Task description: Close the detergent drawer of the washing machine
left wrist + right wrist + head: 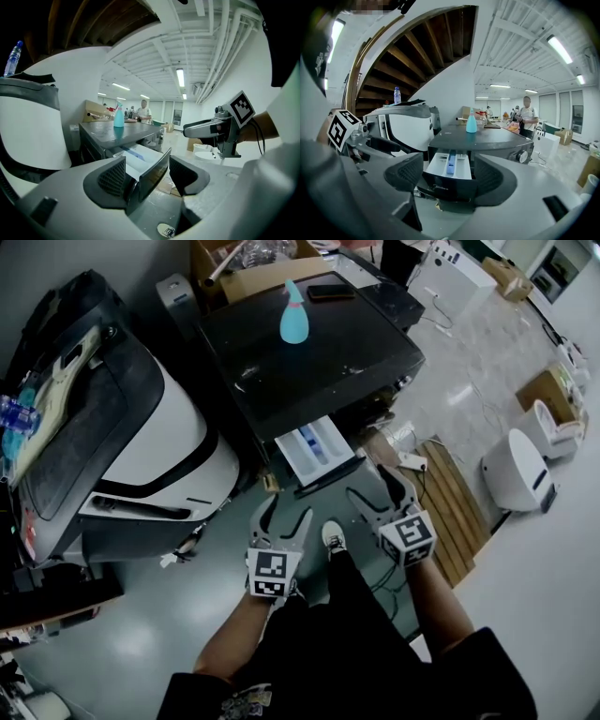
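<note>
Still detergent drawer (pixel 317 452) fully out.

Teal spray bottle (pixel 293 317) upright; flat black device (pixel 331 292) near it. Wooden pallet (pixel 461 512) on floor (pixel 141 643), white appliance (pixel 518 470) beside it.

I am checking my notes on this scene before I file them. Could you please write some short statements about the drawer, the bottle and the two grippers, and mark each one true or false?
1. The detergent drawer is pulled out of the washing machine. True.
2. The right gripper is shut on the drawer's front panel. False: its jaws stand apart, short of the drawer.
3. A blue spray bottle stands upright on top of the washing machine. True.
4. The left gripper holds a cloth. False: its jaws are open and hold nothing.
</note>
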`<state>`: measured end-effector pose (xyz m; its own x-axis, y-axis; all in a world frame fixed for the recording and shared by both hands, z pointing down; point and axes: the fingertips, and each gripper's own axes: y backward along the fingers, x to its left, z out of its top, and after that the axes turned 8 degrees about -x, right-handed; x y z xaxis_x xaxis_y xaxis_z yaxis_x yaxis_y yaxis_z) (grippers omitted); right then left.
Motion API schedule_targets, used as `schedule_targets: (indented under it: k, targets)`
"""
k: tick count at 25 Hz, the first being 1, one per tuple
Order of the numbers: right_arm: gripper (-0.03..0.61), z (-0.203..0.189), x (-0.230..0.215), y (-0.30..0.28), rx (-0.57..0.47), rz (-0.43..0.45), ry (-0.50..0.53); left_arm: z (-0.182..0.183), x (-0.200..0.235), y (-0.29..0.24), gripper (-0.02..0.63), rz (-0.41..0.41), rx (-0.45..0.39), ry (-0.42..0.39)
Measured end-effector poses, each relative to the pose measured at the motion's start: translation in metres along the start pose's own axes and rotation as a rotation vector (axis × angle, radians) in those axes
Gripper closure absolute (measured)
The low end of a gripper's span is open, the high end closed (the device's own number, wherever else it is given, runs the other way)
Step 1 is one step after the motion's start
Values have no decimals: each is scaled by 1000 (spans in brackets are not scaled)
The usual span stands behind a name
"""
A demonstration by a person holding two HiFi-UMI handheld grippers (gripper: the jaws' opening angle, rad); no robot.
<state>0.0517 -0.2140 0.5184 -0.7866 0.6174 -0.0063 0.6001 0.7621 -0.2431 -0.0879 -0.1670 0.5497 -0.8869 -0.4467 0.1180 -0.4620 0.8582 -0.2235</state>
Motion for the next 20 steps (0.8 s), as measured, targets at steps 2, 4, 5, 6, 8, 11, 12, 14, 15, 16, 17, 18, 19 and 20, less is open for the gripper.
schedule_targets:
  k: [2,4,5,6,8,11,12,14,15,16,17,18,19,20]
  targets:
    - [239,-15,-12,-6,30,11,7,-9,2,-11,341,13,14,5]
    - [238,-28,-21,-13,61,26,14,-17,5,-20,341,26,31,15]
    - [238,-32,-25,-16,73,32,16,-21,6,-25,341,32,38,20]
    - [238,-36,-29,-19,83,39,16,-23,8,-29,341,40,42,25]
    - [238,-45,-36,-26,101,51,14,-29,10,-36,341,56,50,35]
    - [244,-64,-45,-34,138,64,6,-42,13,-45,342,76,80,55]
    - [250,-71,-49,-37,153,66,5,-46,14,-48,341,83,94,64]
    - [268,-80,-55,-42,172,74,-4,-53,16,-53,341,98,111,78]
    - [278,-83,-57,-45,178,80,-12,-56,17,-56,341,105,115,83]
    - [287,-86,-59,-48,186,86,-19,-58,18,-58,341,112,120,87]
    - [298,-89,-61,-50,197,92,-26,-62,19,-61,342,120,126,91]
    - [309,-92,-61,-52,208,99,-30,-65,20,-63,341,127,133,96]
    - [316,-95,-63,-53,219,106,-31,-68,21,-65,341,135,140,101]
    - [330,-98,-65,-55,224,111,-29,-71,22,-66,342,143,147,106]
